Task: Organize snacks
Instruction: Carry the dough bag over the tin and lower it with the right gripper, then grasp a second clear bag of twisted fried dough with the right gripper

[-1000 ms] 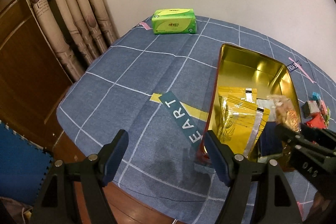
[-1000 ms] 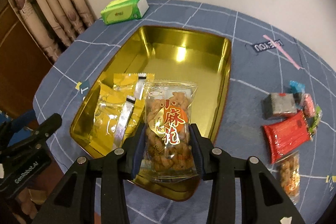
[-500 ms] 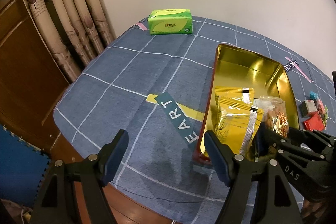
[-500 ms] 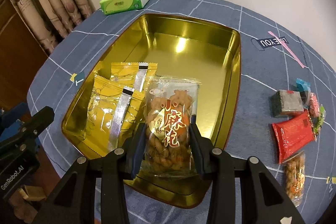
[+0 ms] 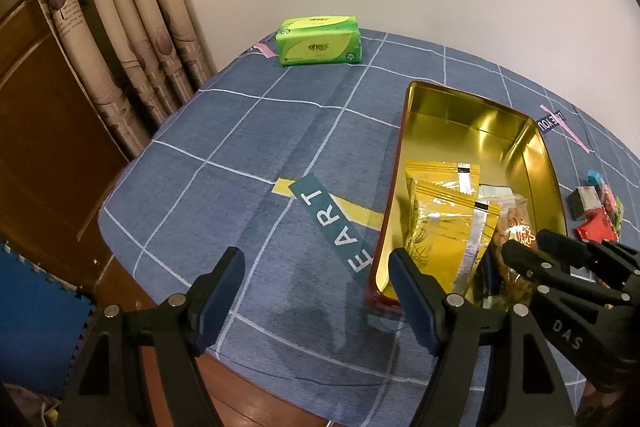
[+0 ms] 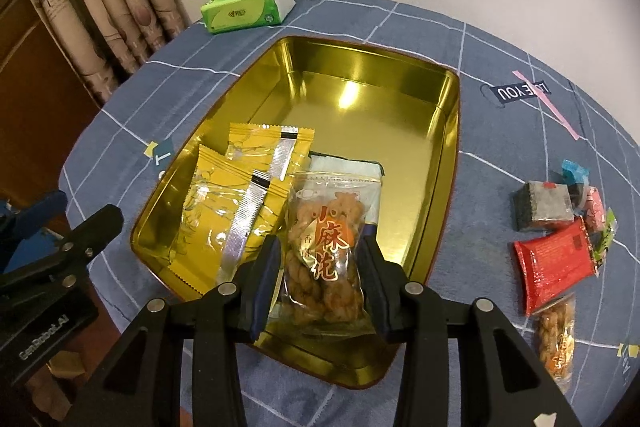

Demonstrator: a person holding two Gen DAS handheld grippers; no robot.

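Clamping the twist pack [image 6: 324,251] lengthwise, the right gripper [image 6: 320,267] hangs over the tin's [image 6: 448,163] near end beside the yellow packets [image 6: 240,203]; left gripper [image 5: 316,291] gapes empty off the tin's left edge.

Setting: home, dining corner | Evidence: round table with blue checked cloth [image 5: 280,131] | patterned curtains [image 5: 132,7] at 10 o'clock | green tissue pack [image 5: 319,41] at 12 | wooden cabinet [image 5: 44,131] at 9

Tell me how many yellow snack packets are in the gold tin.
2. One yellow packet lies farther back in the gold tin; the other overlaps its near edge. More could be hidden underneath.
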